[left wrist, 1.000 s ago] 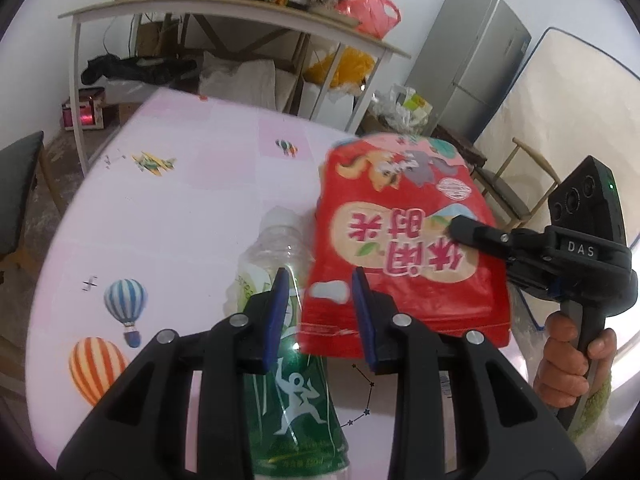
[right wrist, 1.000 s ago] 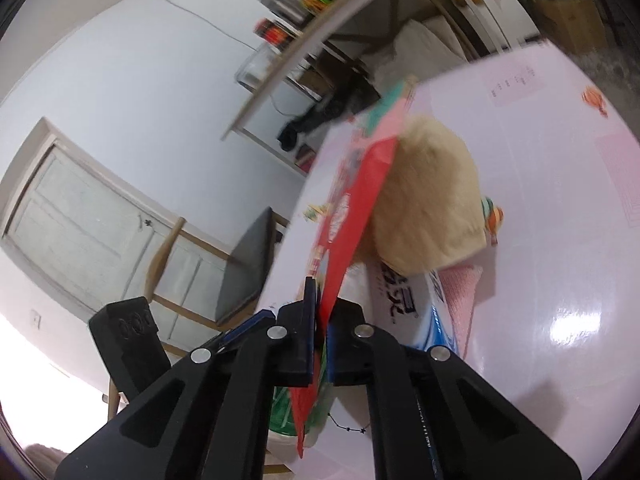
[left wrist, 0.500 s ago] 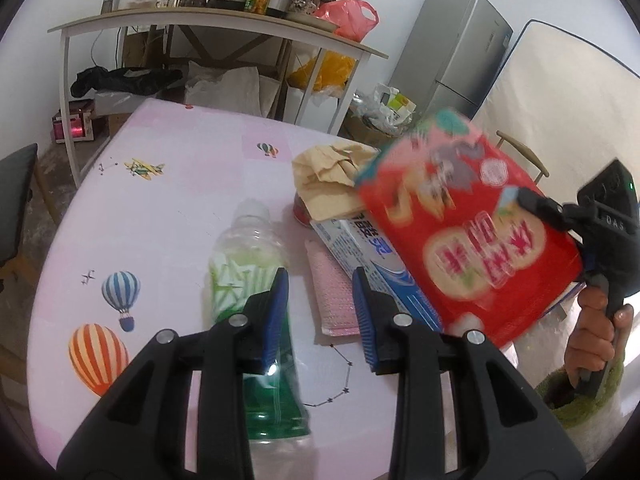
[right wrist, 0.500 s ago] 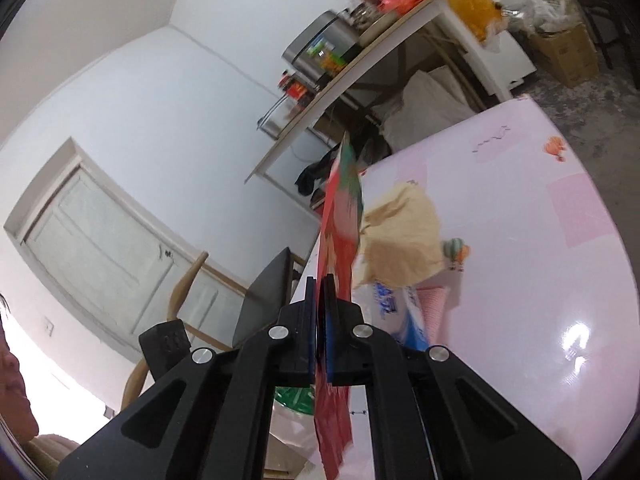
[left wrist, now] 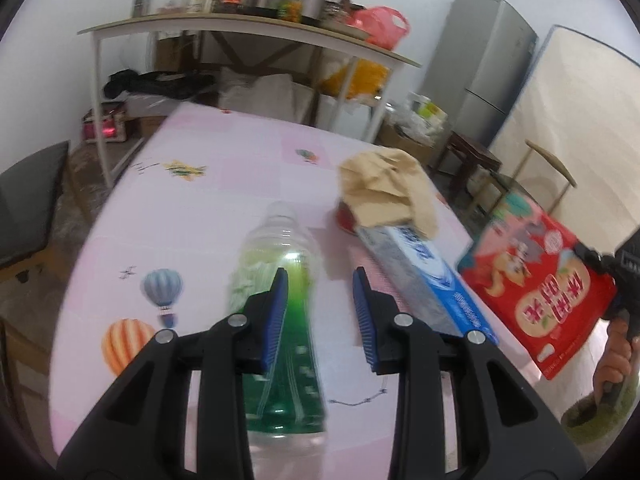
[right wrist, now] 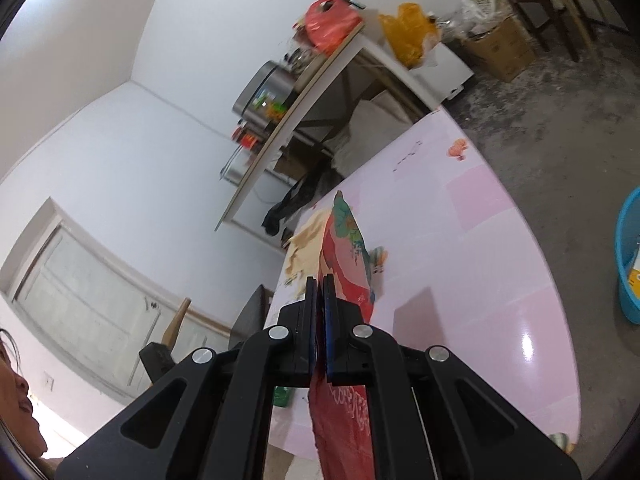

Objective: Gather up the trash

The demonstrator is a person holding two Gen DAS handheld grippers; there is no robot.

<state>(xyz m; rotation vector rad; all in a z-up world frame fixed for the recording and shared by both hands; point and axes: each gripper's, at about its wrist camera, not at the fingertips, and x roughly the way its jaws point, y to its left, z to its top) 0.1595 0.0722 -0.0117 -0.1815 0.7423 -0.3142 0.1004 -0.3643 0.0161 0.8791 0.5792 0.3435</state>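
Note:
A clear and green plastic bottle (left wrist: 280, 240) lies on the pink table (left wrist: 224, 184). My left gripper (left wrist: 320, 276) hovers over it, its jaws opening; only its left finger overlaps the bottle and nothing is pressed between the pads. To the right, crumpled brown paper (left wrist: 384, 184) rests on a blue and white toothpaste box (left wrist: 420, 268). My right gripper (right wrist: 320, 280) is shut on a red snack bag (right wrist: 344, 248). In the left wrist view that red snack bag (left wrist: 536, 292) hangs beyond the table's right edge.
A blue basin (right wrist: 628, 256) stands on the floor to the right of the table. A dark chair (left wrist: 28, 208) is at the table's left. Behind are a loaded shelf table (left wrist: 240, 28), a grey fridge (left wrist: 488, 64) and cardboard boxes.
The right gripper has carried the red bag from above the table out past its right edge, uncovering the paper and box. The left gripper's jaws have widened a little.

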